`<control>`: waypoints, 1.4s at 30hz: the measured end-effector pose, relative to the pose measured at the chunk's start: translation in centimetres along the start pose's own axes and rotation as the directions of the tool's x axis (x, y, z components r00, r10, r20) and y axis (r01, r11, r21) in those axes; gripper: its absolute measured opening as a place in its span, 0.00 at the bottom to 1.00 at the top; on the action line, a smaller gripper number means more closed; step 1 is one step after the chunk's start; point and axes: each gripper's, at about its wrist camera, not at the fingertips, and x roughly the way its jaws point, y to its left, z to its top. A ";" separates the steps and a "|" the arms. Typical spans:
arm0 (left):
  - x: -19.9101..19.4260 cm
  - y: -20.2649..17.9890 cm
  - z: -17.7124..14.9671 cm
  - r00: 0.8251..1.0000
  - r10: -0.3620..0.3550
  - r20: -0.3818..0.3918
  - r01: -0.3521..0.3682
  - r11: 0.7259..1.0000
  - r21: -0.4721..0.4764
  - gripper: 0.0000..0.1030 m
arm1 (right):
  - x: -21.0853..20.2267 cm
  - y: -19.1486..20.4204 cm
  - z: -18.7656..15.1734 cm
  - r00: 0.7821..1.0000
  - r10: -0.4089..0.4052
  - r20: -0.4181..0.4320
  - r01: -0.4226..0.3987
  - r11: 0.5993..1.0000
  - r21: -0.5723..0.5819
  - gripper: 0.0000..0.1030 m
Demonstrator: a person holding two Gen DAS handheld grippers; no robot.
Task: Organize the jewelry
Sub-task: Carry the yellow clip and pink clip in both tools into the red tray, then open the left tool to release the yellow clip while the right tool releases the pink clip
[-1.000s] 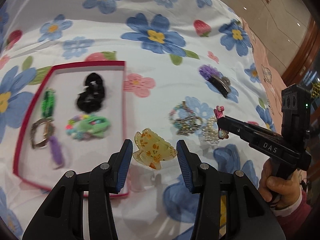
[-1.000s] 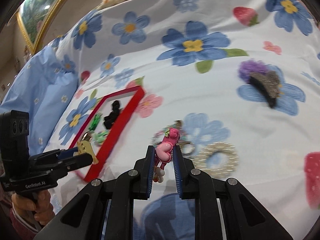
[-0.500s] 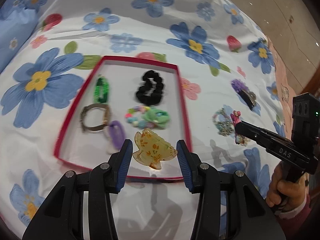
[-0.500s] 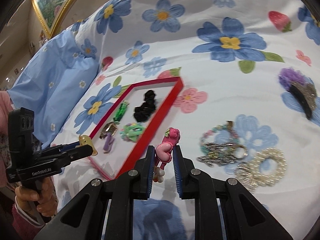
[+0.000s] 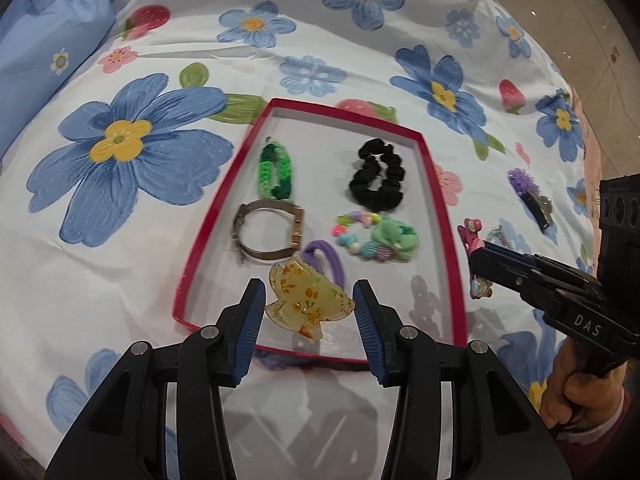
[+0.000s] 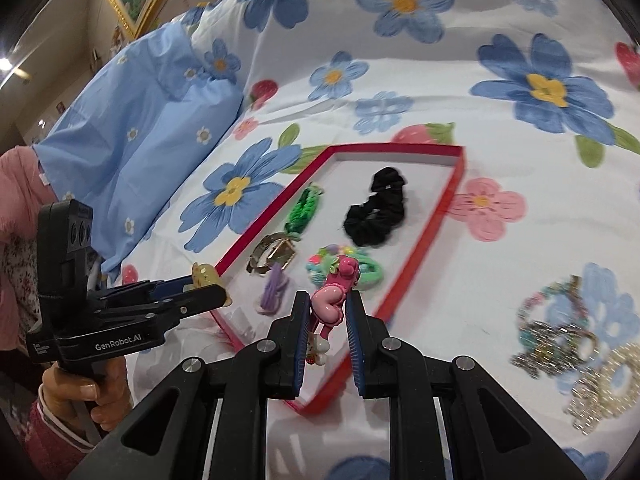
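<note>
Two clips carried to the red tray

The left hand-held gripper [image 5: 309,309] clamps a yellow butterfly clip [image 5: 308,300] over the near end of the red tray [image 5: 443,216] on the bed's floral sheet [image 5: 120,264], ready to drop in; the right hand-held gripper [image 6: 328,316] pinches a pink heart clip [image 6: 334,300] above the tray's near rim. A second ago both hung over the loose bracelets [image 6: 560,328], well clear of the tray.

Both claws have travelled from the loose pile toward the red tray [image 5: 436,216]: the left claw [image 5: 309,307] with its yellow butterfly clip [image 5: 308,300] now over the tray's near end, the right claw [image 6: 328,316] with its pink clip [image 6: 334,300] over the near rim.
</note>
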 end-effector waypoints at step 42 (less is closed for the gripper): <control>4.6 1.7 0.7 0.991 0.027 -0.131 -0.029 1.000 -0.011 0.44 | 7.6 1.0 0.9 0.983 -0.023 -0.180 0.010 0.997 -0.072 0.19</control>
